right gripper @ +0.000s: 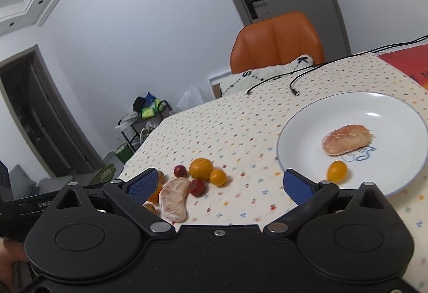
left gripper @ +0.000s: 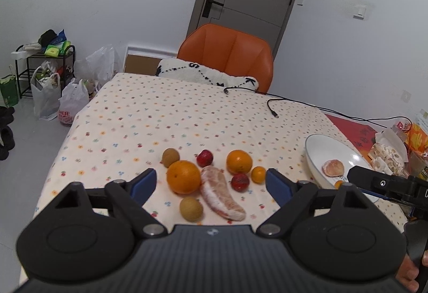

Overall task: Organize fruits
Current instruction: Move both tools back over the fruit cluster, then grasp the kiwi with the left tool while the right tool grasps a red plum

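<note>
White plate (right gripper: 302, 116) already holds two pieces; both claws gape empty, so centre your left gripper (left gripper: 211, 183) over the peeled pomelo segment (left gripper: 222, 195); squeeze gently.

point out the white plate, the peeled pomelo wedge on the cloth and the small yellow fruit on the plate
white plate (right gripper: 307, 130): right wrist view, bare left inner rim.
peeled pomelo wedge (left gripper: 222, 192): left wrist view, middle of the flesh.
small yellow fruit (right gripper: 336, 171): right wrist view, centre of its skin.
</note>
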